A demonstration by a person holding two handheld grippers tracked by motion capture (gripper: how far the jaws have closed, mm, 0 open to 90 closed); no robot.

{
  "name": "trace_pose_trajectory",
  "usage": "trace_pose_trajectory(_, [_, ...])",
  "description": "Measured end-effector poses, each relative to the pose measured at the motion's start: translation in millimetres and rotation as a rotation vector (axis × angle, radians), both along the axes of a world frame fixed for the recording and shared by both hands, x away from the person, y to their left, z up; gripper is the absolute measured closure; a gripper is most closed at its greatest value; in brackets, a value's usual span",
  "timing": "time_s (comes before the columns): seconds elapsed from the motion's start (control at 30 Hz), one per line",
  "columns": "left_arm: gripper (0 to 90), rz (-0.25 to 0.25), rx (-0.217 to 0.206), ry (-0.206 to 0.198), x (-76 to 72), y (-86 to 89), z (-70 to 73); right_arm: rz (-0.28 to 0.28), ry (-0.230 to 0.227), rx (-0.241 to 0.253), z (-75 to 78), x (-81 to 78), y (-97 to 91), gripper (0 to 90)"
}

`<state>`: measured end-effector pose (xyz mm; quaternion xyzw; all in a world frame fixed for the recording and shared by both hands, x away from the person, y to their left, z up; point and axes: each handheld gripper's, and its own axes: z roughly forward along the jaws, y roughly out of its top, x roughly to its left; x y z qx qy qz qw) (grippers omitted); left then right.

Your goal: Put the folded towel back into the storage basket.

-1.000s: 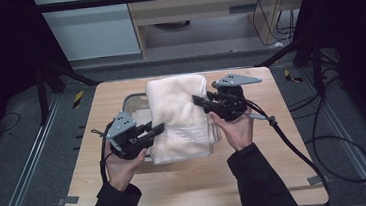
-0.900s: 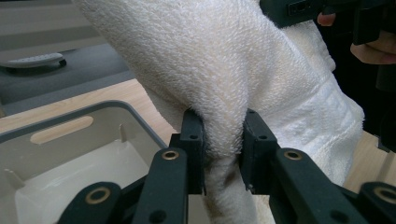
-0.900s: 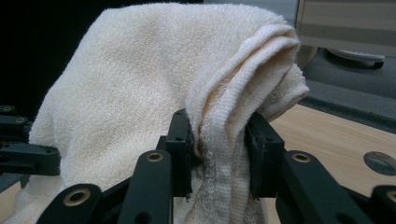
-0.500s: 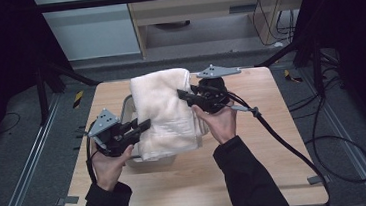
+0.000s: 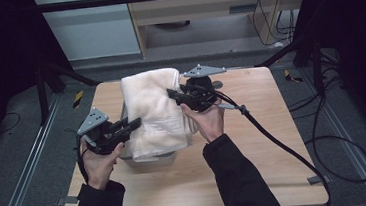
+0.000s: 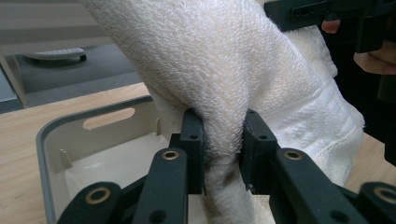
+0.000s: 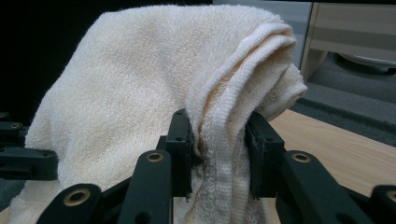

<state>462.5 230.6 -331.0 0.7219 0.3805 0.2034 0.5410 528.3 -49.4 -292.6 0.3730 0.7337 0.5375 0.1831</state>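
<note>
Low at the left of the high view, the left gripper pinches the soft cream folded towel over the grey plastic tub. Farther up, the right gripper pinches its other side. I think they are lifting it; next, both must move together. Most of the tub is hidden.
</note>
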Motion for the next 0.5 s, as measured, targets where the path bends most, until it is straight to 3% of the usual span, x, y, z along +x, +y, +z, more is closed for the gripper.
trace_pose_trajectory(0.5, [72.7,0.046,0.012,0.012,9.1,22.0,-3.2,0.001,0.015,0.018,-8.5,14.7,25.2,66.6])
